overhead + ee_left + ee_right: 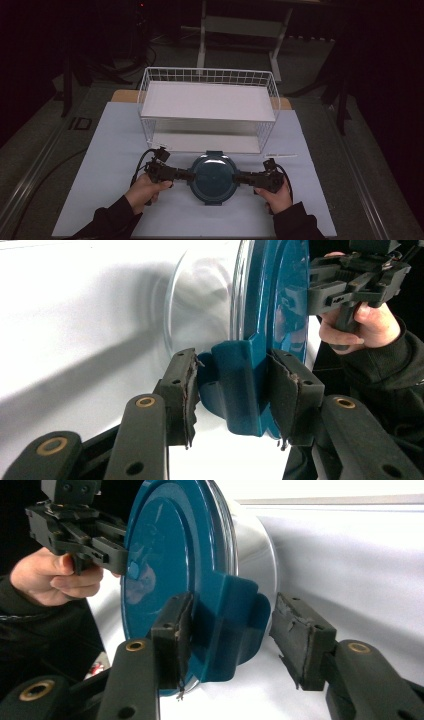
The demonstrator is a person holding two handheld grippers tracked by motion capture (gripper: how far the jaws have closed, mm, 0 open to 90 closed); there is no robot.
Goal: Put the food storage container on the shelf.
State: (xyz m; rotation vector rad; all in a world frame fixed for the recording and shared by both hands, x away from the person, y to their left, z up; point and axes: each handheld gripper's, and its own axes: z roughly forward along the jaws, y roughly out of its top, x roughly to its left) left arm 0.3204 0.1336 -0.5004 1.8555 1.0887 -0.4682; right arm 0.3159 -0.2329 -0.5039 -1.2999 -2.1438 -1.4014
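My left gripper (184, 175) is clenched on the tub's (214, 177) left latch (240, 385), steadying it on the table (115, 145) before the rack (207, 107). My right gripper (240, 178) straddles the right latch (230, 625), jaws apart, one pad touching, ready to clamp.

text: none legible | labels: none | brands: none | numbers: none | signs: none

**A dim lab or test room**

A white sheet covers the table (115, 150), a white wire basket shelf (207, 107) standing at its far edge. Around it lie grey carpet (30, 150) with trailing cables, dark stands and the white frame (240, 25) of another bench.
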